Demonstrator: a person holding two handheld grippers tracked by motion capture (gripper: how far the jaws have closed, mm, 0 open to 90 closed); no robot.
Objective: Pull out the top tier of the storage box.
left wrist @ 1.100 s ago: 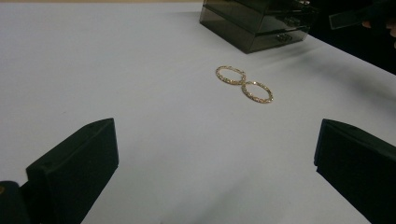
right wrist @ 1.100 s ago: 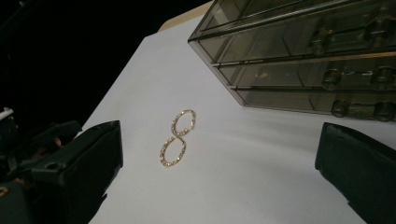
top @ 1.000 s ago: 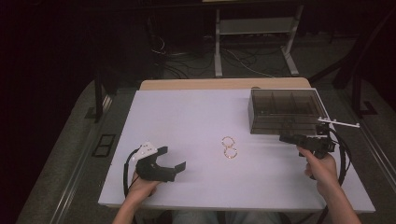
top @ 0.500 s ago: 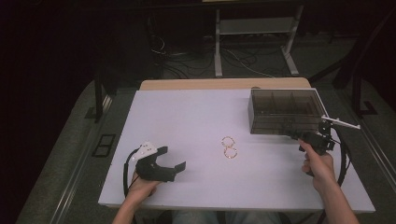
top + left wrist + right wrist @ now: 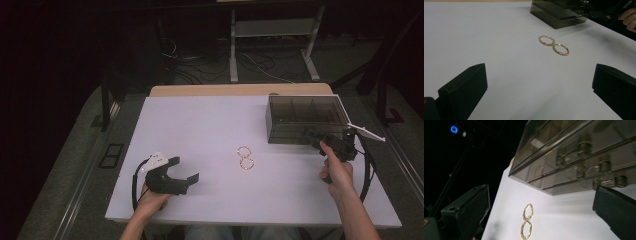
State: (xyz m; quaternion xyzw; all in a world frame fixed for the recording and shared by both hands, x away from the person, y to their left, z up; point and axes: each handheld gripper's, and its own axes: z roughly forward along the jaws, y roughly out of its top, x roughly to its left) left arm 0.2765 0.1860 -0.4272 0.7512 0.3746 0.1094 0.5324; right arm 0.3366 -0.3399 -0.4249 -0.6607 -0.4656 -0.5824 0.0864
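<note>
- High view: the white desk (image 5: 210, 130) carries two gold rings (image 5: 245, 157) near its middle, touching each other, and a smoky clear drawer box (image 5: 305, 119) at the far right.
- High view: the left hand-held gripper (image 5: 187, 170) rests at the near left, jaws spread and empty. The right hand-held gripper (image 5: 312, 141) is held just in front of the box; its jaw gap cannot be told here.
- Left gripper view: both black jaws stand wide apart with nothing between them. The rings (image 5: 554, 45) lie ahead on the desk, the box (image 5: 559, 12) beyond them.
- Right gripper view: the jaws are wide apart and empty, close to the box front (image 5: 579, 162) with its small drawer knobs (image 5: 605, 166). The rings (image 5: 527, 221) lie between the jaws, farther off.
</note>
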